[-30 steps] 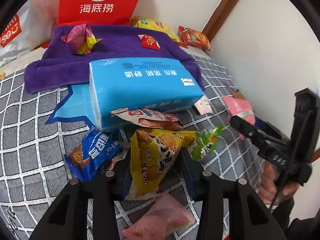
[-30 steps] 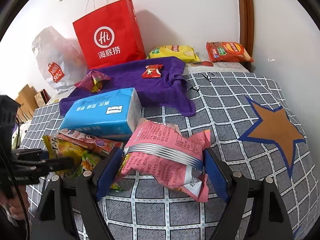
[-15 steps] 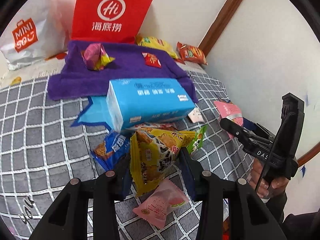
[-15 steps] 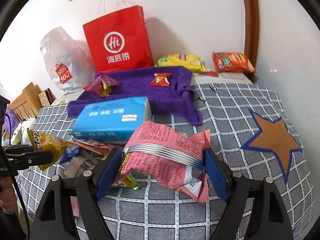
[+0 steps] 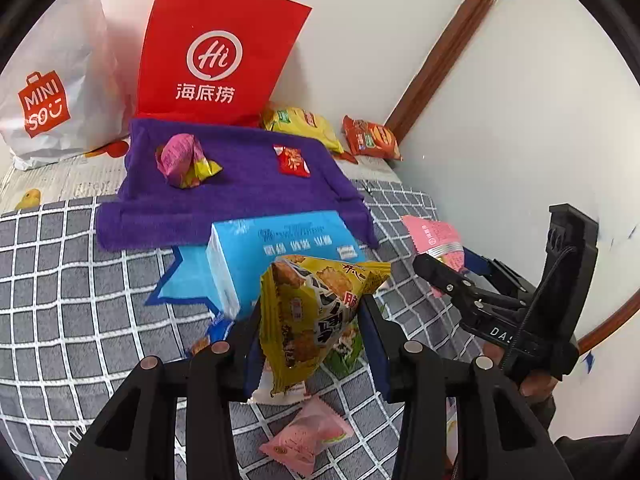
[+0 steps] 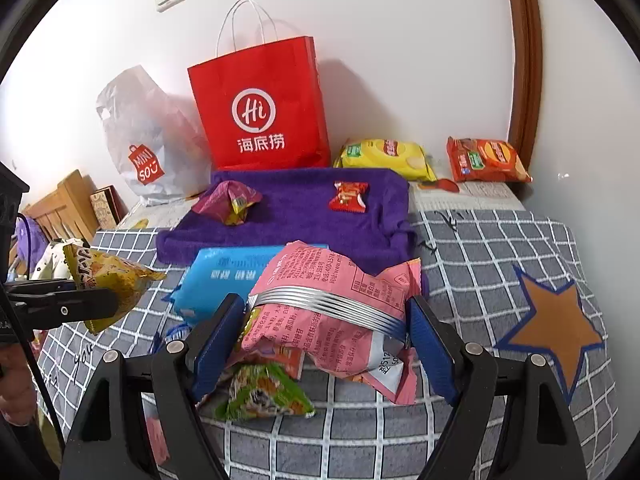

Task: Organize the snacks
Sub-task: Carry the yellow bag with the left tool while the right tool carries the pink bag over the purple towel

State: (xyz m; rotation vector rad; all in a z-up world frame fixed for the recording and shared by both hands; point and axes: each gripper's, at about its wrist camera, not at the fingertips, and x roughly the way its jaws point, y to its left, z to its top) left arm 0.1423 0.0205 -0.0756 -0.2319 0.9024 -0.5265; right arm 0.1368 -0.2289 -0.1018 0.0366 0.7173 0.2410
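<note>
While both packets hang clear of the bed [image 6: 500, 240], each claw is clamped on its own snack. Left claw [image 5: 310, 334]: blue pads pressed against the sides of a yellow snack packet [image 5: 316, 320], which stands upright between them, its top poking above the fingertips, its lower seam trailing below. Right claw [image 6: 326, 340]: jaws set wide but bearing on both ends of a pink snack bag [image 6: 332, 304], held crosswise, silver band facing the camera. Under the claws, on the grey checked bedcover: a blue tissue pack [image 5: 280, 248], a green snack packet [image 6: 264, 392], a small pink sweet packet [image 5: 306, 436]. Farther back, a purple towel [image 6: 296, 208] carries a crumpled pink-yellow wrapper [image 6: 228, 202] and a small red packet [image 6: 349, 197]. Behind it, a red paper bag [image 6: 260, 108] against the wall.
</note>
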